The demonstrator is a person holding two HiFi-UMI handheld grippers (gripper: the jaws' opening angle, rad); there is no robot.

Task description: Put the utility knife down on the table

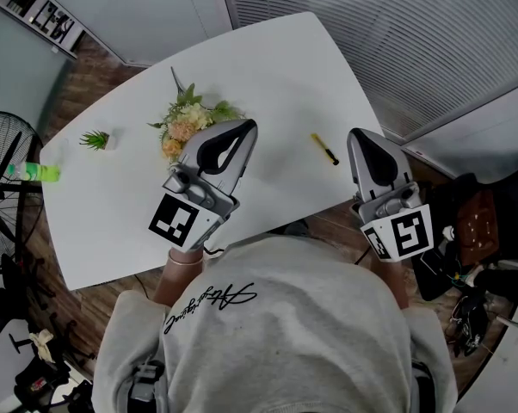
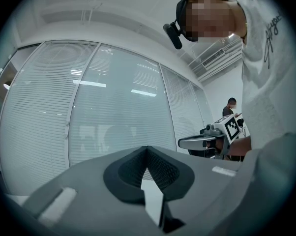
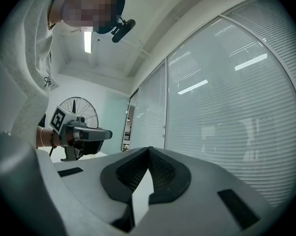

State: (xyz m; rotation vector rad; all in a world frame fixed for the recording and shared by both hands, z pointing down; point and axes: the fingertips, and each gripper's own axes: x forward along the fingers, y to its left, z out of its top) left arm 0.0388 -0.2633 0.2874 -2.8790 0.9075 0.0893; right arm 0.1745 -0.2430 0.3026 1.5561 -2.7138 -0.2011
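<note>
**Head view.** The utility knife (image 1: 324, 149), yellow with a black end, lies flat on the white tabletop (image 1: 276, 67). It is between the two claws, nearer the right one, and touches neither. The left claw (image 1: 246, 127) points level just beside a flower bouquet (image 1: 188, 123). A small green plant (image 1: 95, 139) stands further left. The right claw (image 1: 357, 134) sits at the tabletop's right edge. Only this view shows the knife.

**Left gripper view.** The left claw (image 2: 147, 149) is closed tip to tip with nothing between the pads. Beyond it are window blinds (image 2: 113, 112), the right claw (image 2: 180, 142) held level, and a second person (image 2: 230, 107) in the background.

**Right gripper view.** The right claw (image 3: 149, 150) is likewise closed and empty. This view shows the left claw (image 3: 109, 133) with a fan (image 3: 81, 107) behind it.
</note>
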